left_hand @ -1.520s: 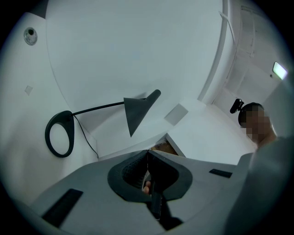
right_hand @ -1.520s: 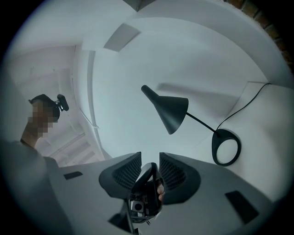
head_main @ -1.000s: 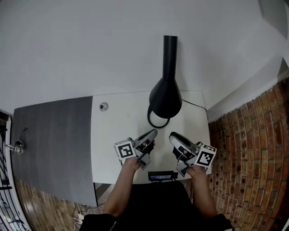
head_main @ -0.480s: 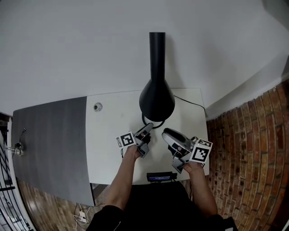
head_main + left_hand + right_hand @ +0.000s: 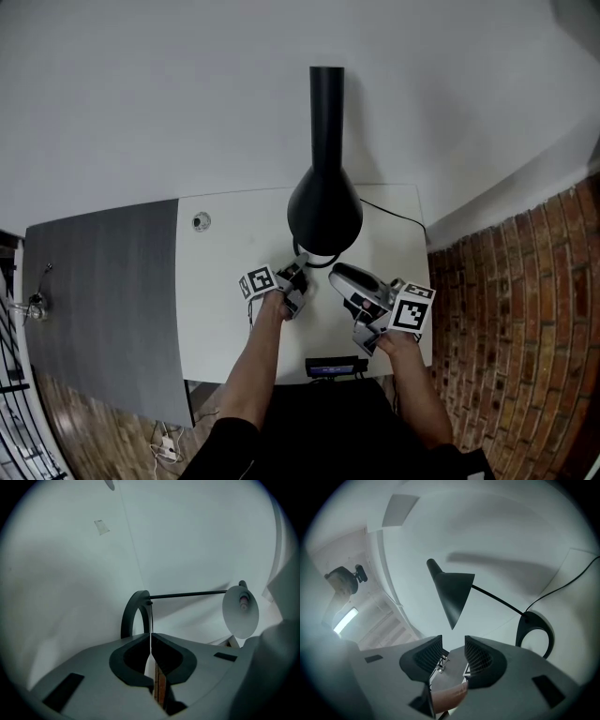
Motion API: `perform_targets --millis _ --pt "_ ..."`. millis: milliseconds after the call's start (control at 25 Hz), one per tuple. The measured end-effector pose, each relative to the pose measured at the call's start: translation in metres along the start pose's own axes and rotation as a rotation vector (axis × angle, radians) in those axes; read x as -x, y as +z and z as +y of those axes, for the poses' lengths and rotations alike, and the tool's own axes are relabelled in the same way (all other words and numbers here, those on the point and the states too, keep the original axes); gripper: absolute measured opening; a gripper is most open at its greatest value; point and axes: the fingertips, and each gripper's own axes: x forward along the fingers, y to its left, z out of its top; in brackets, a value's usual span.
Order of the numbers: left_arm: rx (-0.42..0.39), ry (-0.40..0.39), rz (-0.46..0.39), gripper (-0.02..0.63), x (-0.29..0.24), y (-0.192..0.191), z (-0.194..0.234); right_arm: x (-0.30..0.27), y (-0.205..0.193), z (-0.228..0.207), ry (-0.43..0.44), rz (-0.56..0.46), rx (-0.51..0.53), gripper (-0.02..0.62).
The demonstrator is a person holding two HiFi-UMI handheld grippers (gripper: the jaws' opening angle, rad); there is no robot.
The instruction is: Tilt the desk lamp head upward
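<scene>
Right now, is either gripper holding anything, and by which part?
Nothing is held. The left gripper has its jaws closed together, empty. The right gripper has just been opening its jaws, nothing between them, short of the lamp shade.

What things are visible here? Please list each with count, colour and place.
lamp: one, black, at the far middle of the desk
cord: one, black, from the lamp toward the desk's right edge
desk: one, white, in front of the person
panel: one, dark grey, beside the desk's left edge
round fitting: one, grey, far left corner of the desk
small device: one, black, at the desk's near edge
bricks: many, reddish brown, right of the desk
left gripper: one, grey, near the lamp's base, fingers shut
right gripper: one, grey, right of the left one, fingers open, just been opening, nothing between them
</scene>
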Motion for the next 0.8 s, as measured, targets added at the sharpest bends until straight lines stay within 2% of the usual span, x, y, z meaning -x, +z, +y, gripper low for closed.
perform_targets --millis 200,800 --pt "0.003 0.058 0.022 0.015 -0.004 -0.002 0.005 -0.012 0.002 0.0 0.013 0.01 0.004 0.132" --pt "-0.008 0.078 0.035 0.014 -0.008 -0.002 0.008 -0.033 0.021 0.014 0.083 -0.076 0.007 0.13"
